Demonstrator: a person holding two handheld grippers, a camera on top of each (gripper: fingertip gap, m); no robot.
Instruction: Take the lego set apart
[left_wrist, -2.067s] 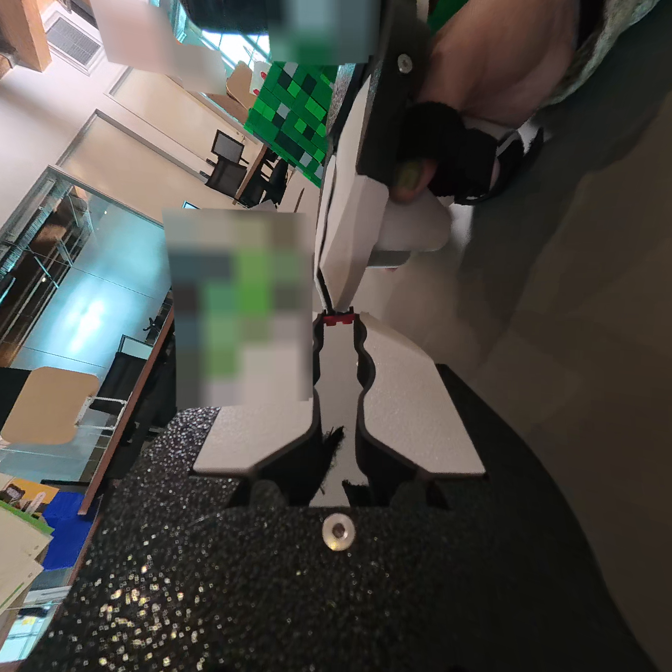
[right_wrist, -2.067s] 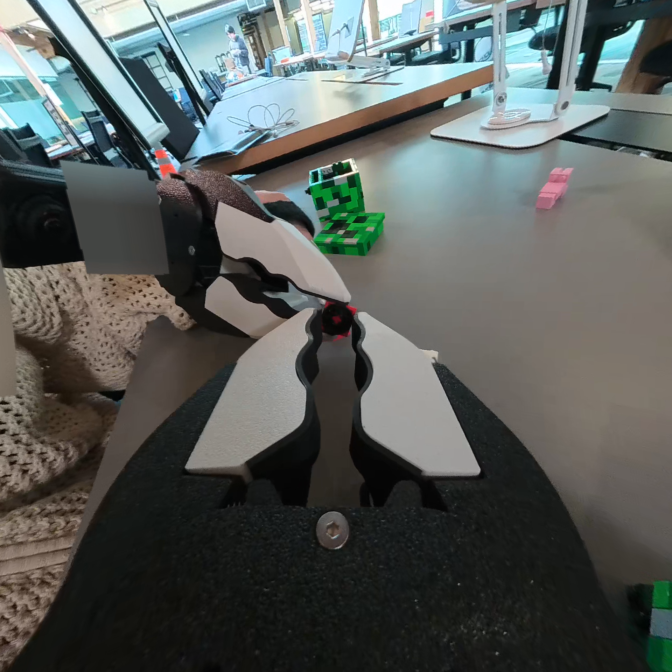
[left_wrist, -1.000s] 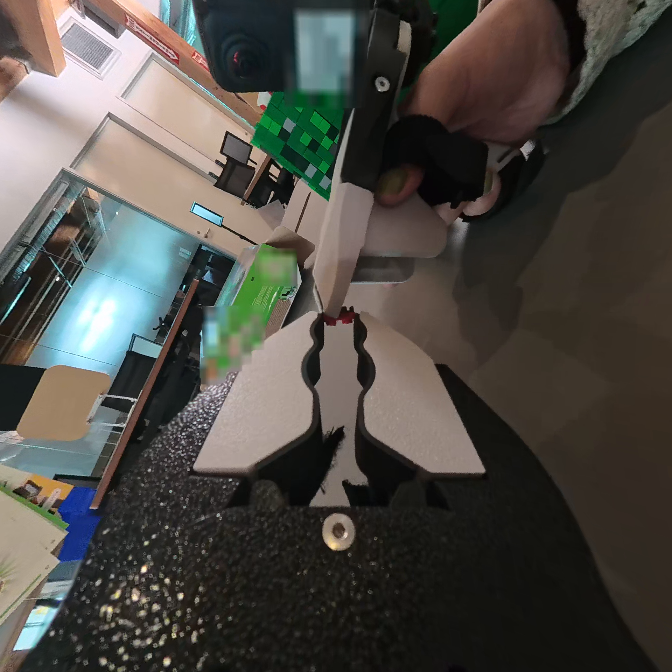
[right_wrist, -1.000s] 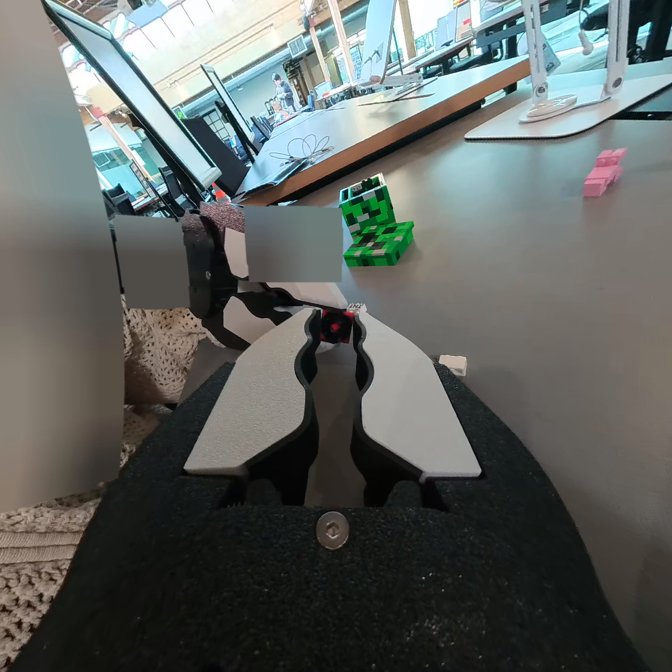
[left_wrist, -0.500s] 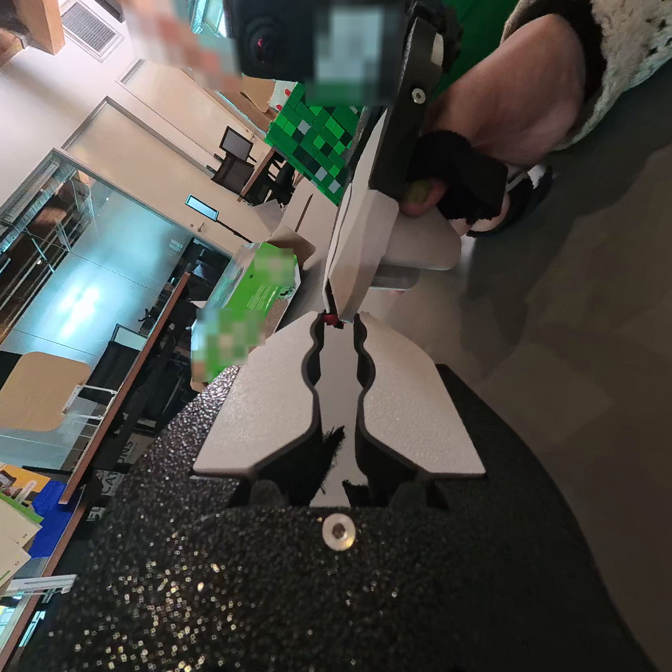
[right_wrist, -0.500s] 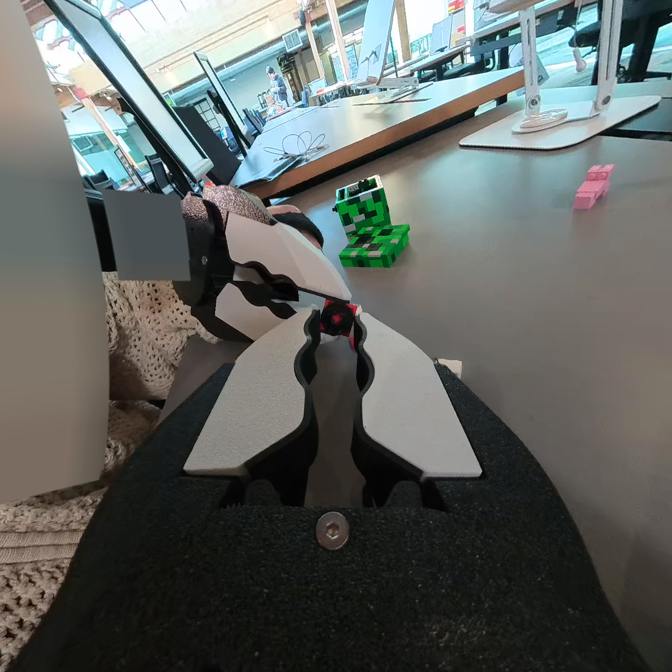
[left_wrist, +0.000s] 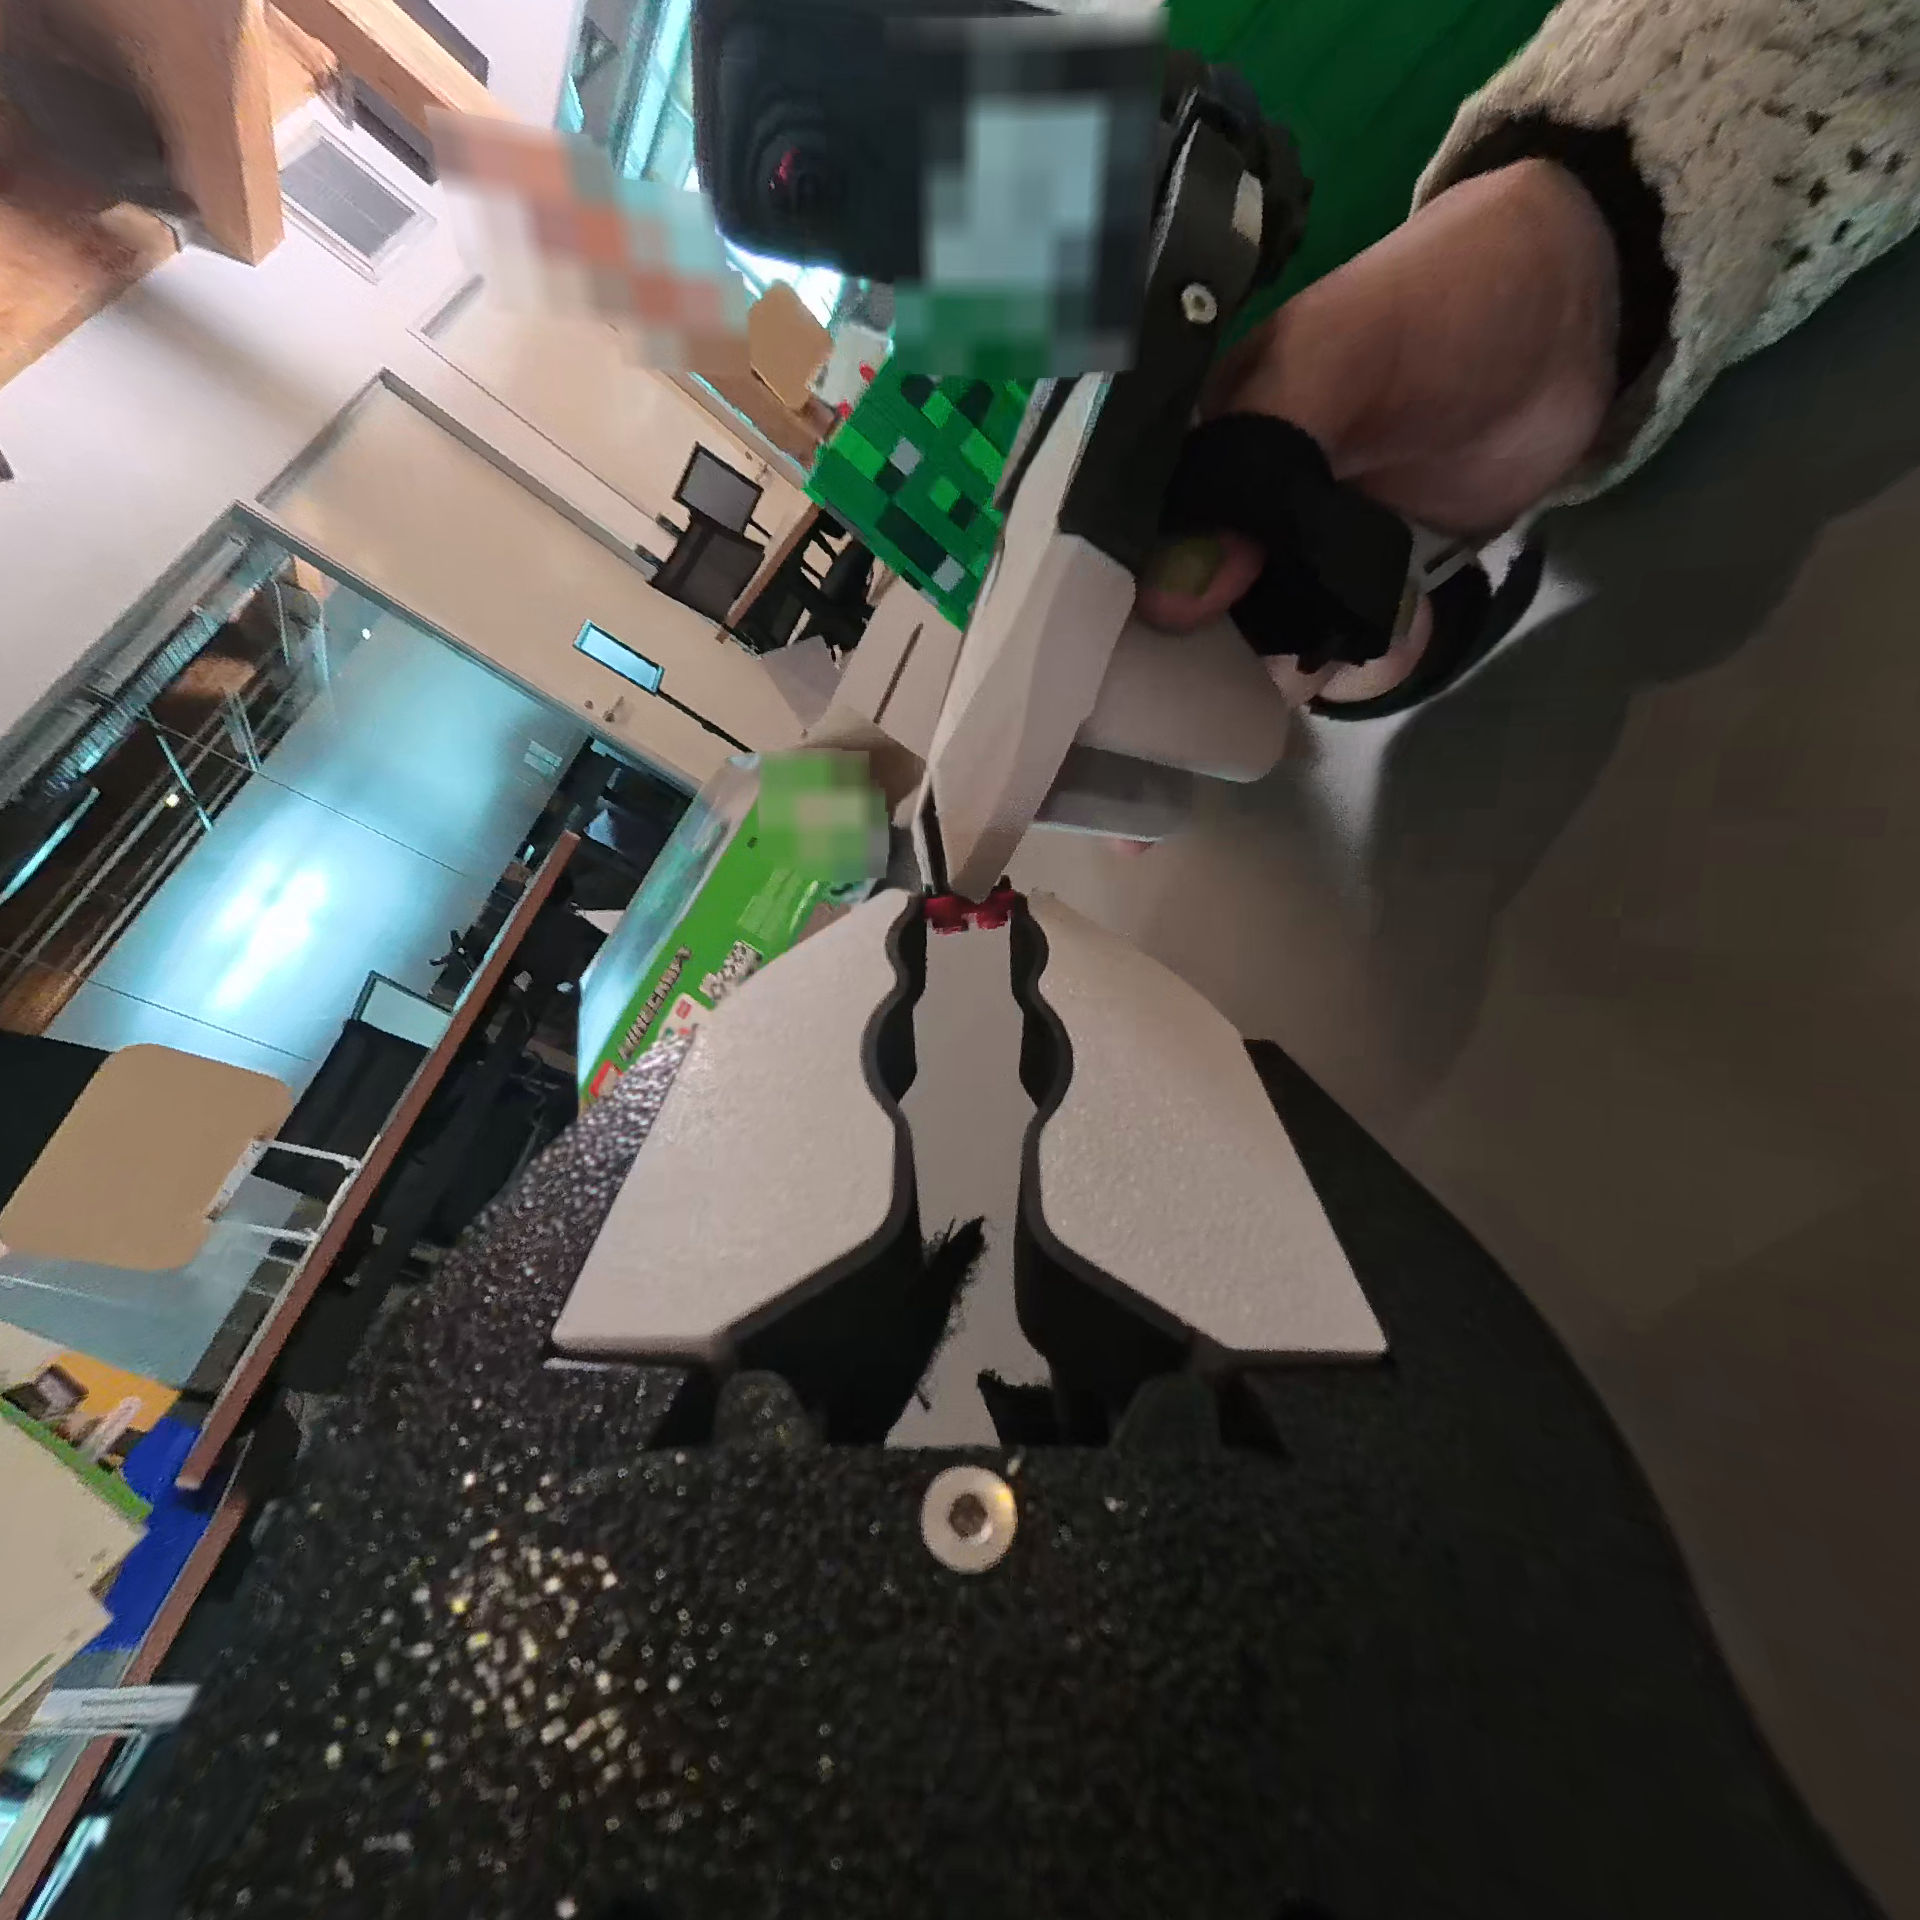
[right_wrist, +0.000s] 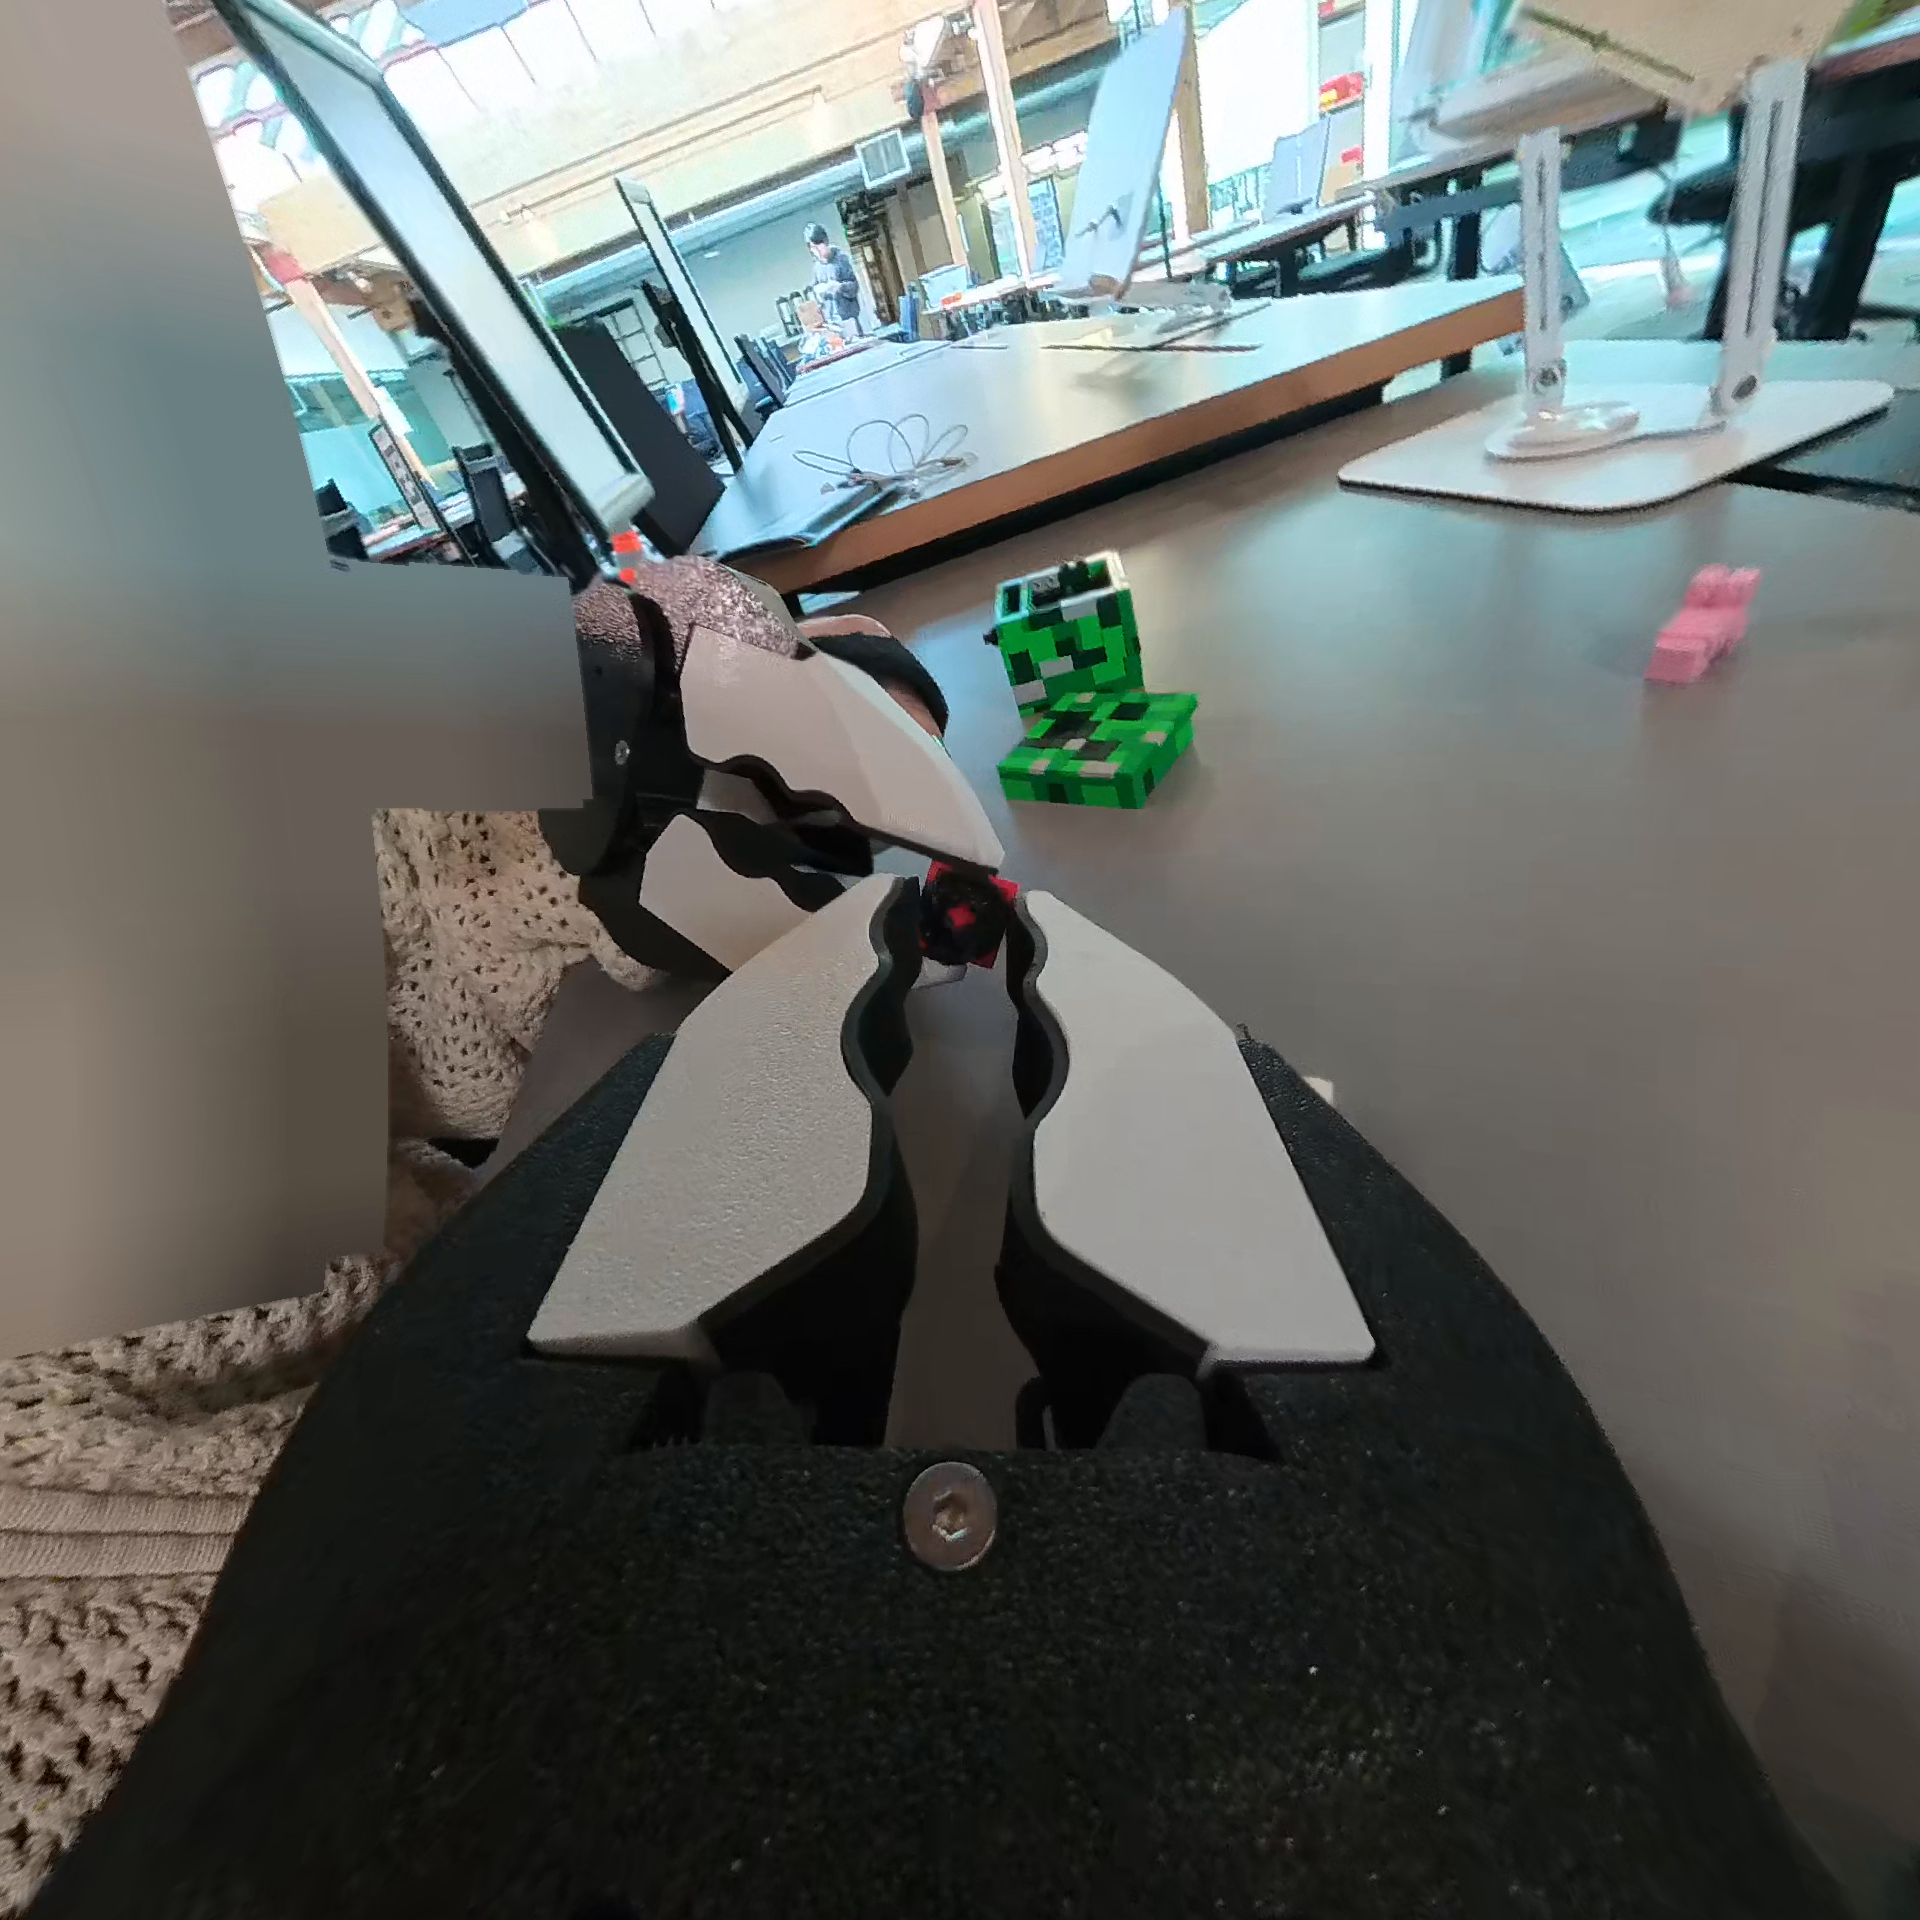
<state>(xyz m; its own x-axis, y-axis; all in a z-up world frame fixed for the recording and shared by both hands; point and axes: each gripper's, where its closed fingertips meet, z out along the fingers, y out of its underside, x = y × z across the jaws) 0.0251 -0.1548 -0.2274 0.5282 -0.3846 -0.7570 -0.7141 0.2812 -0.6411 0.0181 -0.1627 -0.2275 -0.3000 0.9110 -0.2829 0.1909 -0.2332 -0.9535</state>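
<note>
A small black-and-red lego piece (right_wrist: 961, 920) is held above the grey table (right_wrist: 1455, 935) by both grippers. My right gripper (right_wrist: 961, 914) is shut on its sides. My left gripper (right_wrist: 971, 868) reaches in from the left and pinches the same piece at its top. In the left wrist view the left gripper (left_wrist: 966, 914) is shut on the red part of the piece (left_wrist: 968, 914), and the right gripper's fingertips (left_wrist: 956, 862) come down onto it from above. A bit of white (right_wrist: 943, 971) shows just under the piece.
Two green-and-black creeper blocks (right_wrist: 1070, 634) (right_wrist: 1096, 748) sit on the table beyond the grippers. A pink lego piece (right_wrist: 1704, 639) lies far right and a small white brick (right_wrist: 1314, 1086) near the right finger. A monitor stand base (right_wrist: 1621, 436) is behind. A green box (left_wrist: 727, 914) stands to the left.
The left gripper has tilted and swung over the top of the piece. Both grippers keep hold of the piece and have shifted slightly together.
</note>
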